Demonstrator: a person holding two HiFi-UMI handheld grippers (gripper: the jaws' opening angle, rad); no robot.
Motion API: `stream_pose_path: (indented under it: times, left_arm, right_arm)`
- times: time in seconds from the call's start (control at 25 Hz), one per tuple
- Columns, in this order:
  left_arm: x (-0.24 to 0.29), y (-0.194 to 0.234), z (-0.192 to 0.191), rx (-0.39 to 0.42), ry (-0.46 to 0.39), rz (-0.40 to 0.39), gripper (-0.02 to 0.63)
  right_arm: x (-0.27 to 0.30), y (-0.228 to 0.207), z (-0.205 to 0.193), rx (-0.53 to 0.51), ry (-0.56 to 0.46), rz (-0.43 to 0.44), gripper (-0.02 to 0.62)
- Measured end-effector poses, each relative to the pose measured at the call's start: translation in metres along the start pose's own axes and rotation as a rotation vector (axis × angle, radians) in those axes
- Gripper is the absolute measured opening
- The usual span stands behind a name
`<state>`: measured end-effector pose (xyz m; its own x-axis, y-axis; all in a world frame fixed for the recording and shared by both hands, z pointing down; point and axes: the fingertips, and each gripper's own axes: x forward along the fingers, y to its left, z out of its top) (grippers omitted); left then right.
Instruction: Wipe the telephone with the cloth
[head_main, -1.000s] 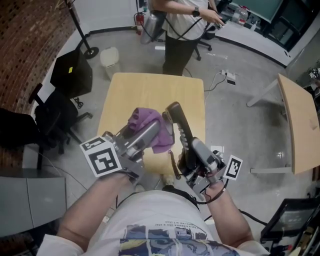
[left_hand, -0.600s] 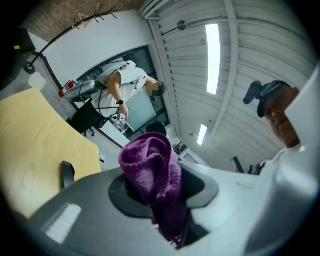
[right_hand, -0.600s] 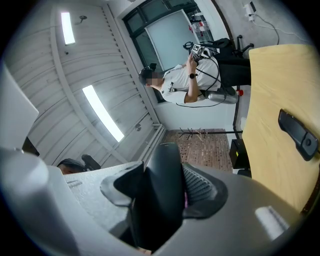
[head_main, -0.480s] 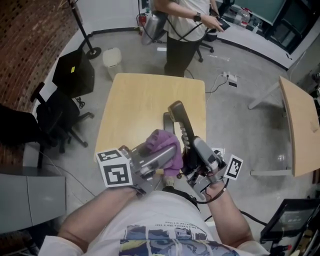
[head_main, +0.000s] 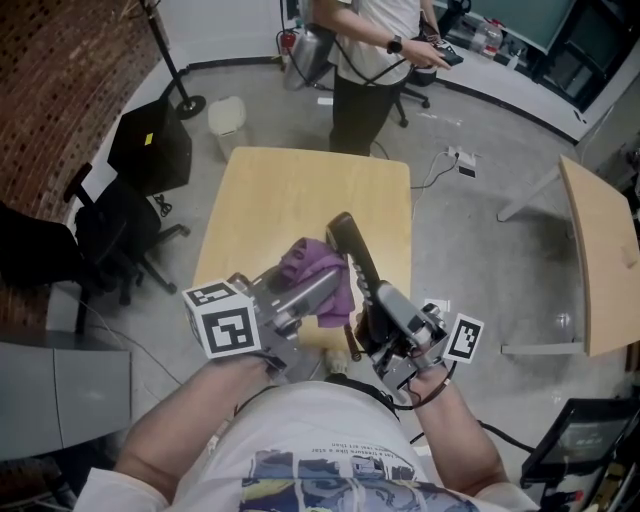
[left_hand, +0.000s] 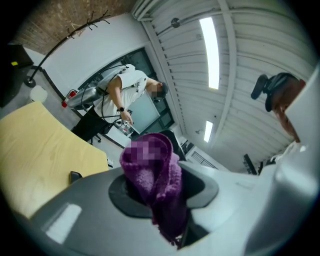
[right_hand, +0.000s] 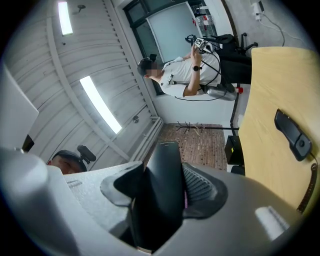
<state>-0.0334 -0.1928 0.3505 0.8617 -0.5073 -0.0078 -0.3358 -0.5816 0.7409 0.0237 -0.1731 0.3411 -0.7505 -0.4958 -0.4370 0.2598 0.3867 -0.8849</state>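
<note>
Head view: both grippers are held up over the near edge of a pale wooden table, close in front of the person's chest.

Left gripper – jaws closed on a purple cloth. In the left gripper view the cloth is bunched between the two pads, a fold standing up above them and a tail hanging down through the gap. The gripper points toward the far right.

Right gripper – jaws clamped on a black handset; they stand fairly wide because the handset body fills the gap. In the right gripper view the handset rises straight out between the pads of the gripper.

The handset is off the table, tilted away toward the far side. The cloth lies against its left side, about halfway along.

A black oblong part lies flat on the table, near its right edge.

Beyond the far edge a person stands. Dark office chair left of the table, second table well apart on the right
</note>
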Motion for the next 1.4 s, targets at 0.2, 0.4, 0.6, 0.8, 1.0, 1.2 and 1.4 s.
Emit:
stream_pose_path:
  times: [0.2, 0.4, 0.6, 0.8, 1.0, 1.2, 1.4]
  left_arm:
    - [-0.013, 0.014, 0.012, -0.011, -0.053, 0.055, 0.143]
    - [-0.034, 0.023, 0.029, 0.049, -0.095, 0.138, 0.143]
    - [-0.06, 0.03, 0.03, 0.059, -0.116, 0.181, 0.143]
    - [-0.079, 0.03, 0.018, 0.041, -0.108, 0.193, 0.143]
    - [-0.091, 0.026, 0.006, 0.069, -0.047, 0.199, 0.143]
    - [-0.102, 0.017, -0.009, 0.084, 0.016, 0.175, 0.143]
    - [-0.117, 0.011, -0.02, 0.08, 0.055, 0.15, 0.143]
  right_arm:
    - [-0.006, -0.002, 0.0, -0.025, 0.021, -0.034, 0.241]
    - [-0.016, -0.018, 0.004, -0.143, 0.055, -0.159, 0.241]
    - [-0.023, -0.044, 0.01, -0.295, 0.086, -0.319, 0.241]
    - [-0.031, -0.078, 0.012, -0.408, 0.094, -0.479, 0.241]
    - [-0.039, -0.115, 0.015, -0.509, 0.099, -0.637, 0.241]
    - [-0.047, -0.151, 0.018, -0.588, 0.087, -0.78, 0.241]
    - [-0.051, -0.187, 0.021, -0.653, 0.072, -0.896, 0.241]
